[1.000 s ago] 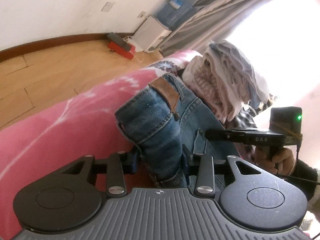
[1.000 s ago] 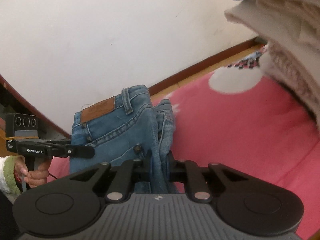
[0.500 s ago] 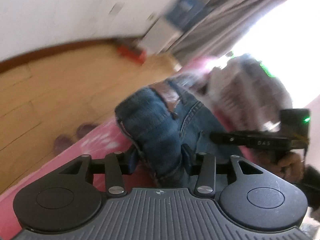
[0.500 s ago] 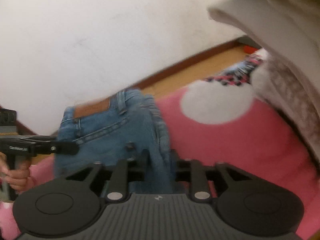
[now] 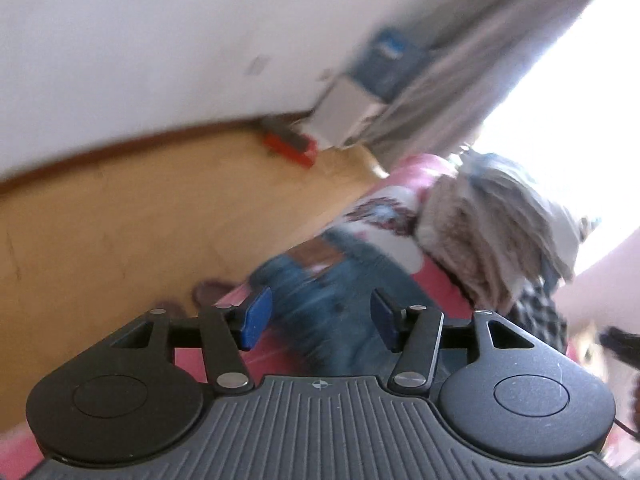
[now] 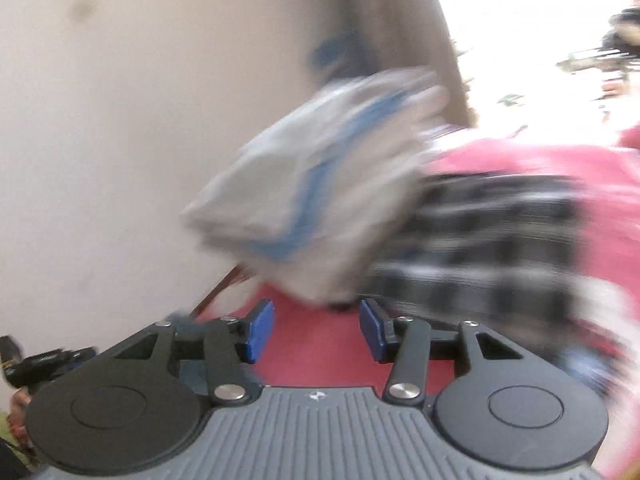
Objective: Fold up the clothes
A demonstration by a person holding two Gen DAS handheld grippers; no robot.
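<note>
in the left wrist view, the left tongs are spread wide and hold nothing, and the folded jeans lie blurred on the pink bed just past the blue pads, near the bed's edge above the wooden floor, with a pile of folded clothes close beside them. in the right wrist view, the right tongs are also wide apart and empty over the pink bed, facing the pale clothes pile with a blue stripe and a black-and-white checked garment next to it.
</note>
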